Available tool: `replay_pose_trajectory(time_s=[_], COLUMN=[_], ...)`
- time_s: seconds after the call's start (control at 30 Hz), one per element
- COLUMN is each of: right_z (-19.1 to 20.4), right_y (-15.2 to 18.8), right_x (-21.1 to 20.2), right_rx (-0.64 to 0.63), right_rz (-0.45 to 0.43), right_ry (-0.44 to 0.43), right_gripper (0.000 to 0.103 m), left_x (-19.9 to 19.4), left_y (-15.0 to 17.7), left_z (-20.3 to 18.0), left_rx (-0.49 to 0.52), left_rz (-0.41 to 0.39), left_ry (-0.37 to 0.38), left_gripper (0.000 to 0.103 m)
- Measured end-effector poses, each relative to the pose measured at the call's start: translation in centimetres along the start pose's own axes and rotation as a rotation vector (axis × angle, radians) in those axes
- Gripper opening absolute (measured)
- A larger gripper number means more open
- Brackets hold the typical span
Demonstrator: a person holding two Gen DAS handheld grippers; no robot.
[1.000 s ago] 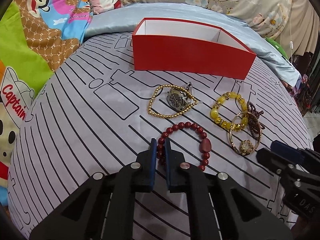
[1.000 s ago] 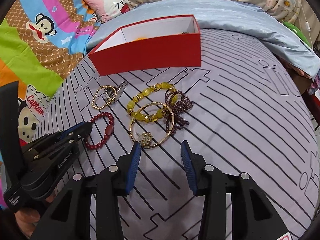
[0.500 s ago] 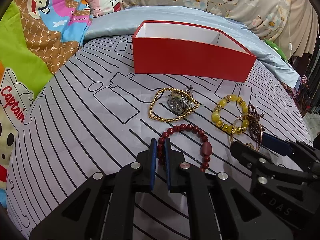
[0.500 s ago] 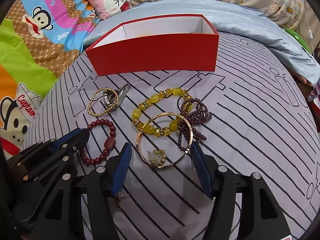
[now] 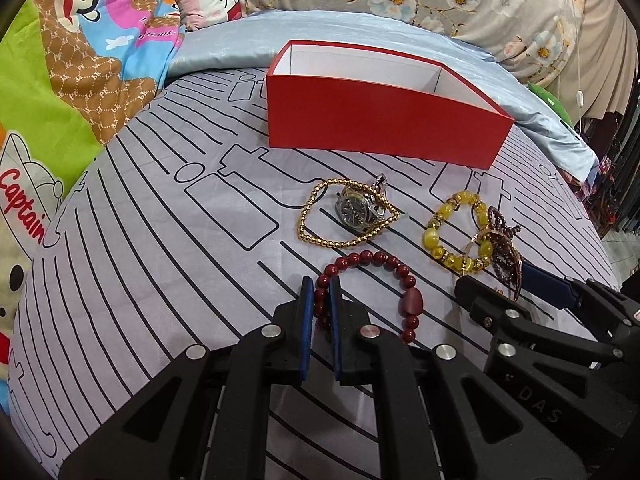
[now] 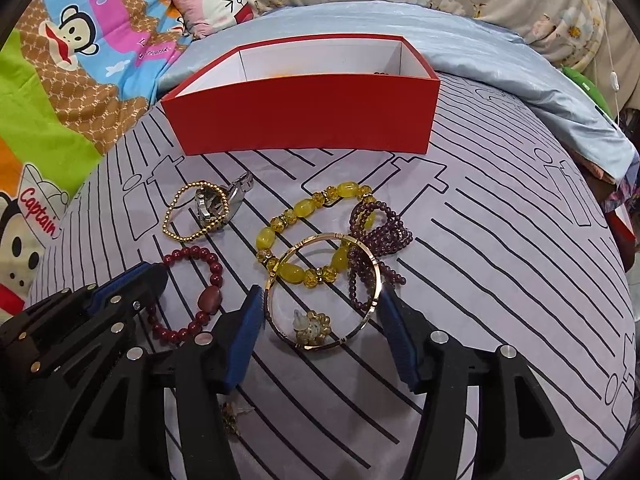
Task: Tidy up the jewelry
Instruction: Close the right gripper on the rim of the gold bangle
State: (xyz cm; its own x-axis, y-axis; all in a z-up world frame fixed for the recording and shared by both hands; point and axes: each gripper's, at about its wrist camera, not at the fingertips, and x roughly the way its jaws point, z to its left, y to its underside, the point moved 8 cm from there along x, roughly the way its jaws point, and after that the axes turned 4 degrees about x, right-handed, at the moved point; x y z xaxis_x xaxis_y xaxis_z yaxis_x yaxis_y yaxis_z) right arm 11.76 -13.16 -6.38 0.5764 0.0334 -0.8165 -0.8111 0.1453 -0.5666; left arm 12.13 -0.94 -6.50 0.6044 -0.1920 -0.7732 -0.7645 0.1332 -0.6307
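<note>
A red bead bracelet lies on the grey striped sheet; my left gripper is shut on its left side. My right gripper is open, its fingers either side of a gold bangle with a charm. The bangle overlaps a yellow bead bracelet and a purple bead strand. A gold bead chain rings a steel watch. The open red box stands behind, also in the right wrist view.
A small gold earring lies on the sheet under my right gripper. Cartoon blankets lie to the left, and a blue quilt and floral pillows behind the box. The bed edge drops off at the right.
My right gripper has moved forward and opened wider, so its fingers now bracket the gold bangle. My left gripper has stayed on the red bead bracelet.
</note>
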Motion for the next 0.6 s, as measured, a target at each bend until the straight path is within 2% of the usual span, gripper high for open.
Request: replay_pose_trajectory(time_s=[0.23, 0.6], right_z=[-0.9, -1.5], right_y=[0.0, -0.4], right_x=[-2.0, -4.9], right_rx=[0.019, 0.042], right_rz=[-0.025, -0.062], right_ry=[-0.03, -0.065], right_gripper=[0.056, 0.056], left_x=[-0.4, -3.4], left_y=[0.1, -1.1], left_z=[0.3, -0.9], left_rx=[-0.039, -0.04], left_rz=[0.014, -0.021], left_ry=[0.028, 0.072], left_gripper=[0.007, 0.007])
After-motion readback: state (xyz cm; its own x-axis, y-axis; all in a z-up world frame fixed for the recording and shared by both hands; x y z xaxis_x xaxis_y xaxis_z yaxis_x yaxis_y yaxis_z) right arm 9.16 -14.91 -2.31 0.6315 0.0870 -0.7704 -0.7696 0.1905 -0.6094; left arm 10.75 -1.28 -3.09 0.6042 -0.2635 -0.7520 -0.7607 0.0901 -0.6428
